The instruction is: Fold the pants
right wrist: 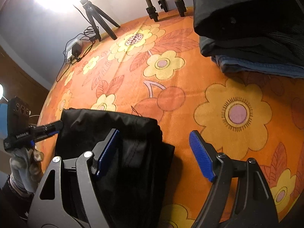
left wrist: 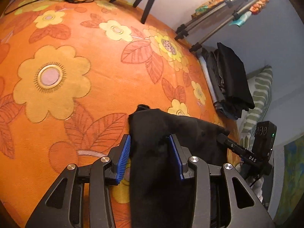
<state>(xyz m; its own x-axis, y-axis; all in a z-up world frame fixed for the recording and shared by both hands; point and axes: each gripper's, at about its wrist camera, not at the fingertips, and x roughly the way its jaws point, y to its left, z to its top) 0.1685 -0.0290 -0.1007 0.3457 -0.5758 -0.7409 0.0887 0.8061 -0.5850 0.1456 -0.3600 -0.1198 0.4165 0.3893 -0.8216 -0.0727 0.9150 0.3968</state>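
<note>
Black pants (left wrist: 161, 142) lie on the orange flowered blanket (left wrist: 76, 76). My left gripper (left wrist: 150, 148) has its blue pads on both sides of a raised fold of the pants and grips it. In the right wrist view the pants (right wrist: 117, 133) lie at lower left, folded over. My right gripper (right wrist: 153, 152) is wide open above the pants' right edge, with the left pad (right wrist: 107, 150) over the cloth and the right pad (right wrist: 201, 153) over the blanket. The left gripper (right wrist: 55, 127) also shows at the pants' far left edge, held by a gloved hand (right wrist: 24, 167).
A stack of folded dark clothes (left wrist: 229, 81) sits at the blanket's edge, close in the right wrist view (right wrist: 247, 28). Tripod legs (right wrist: 163, 1) and a small black tripod (right wrist: 96, 22) stand at the far edge. A power adapter with cables (right wrist: 74, 51) lies there. A striped pillow (left wrist: 260, 95) lies beyond.
</note>
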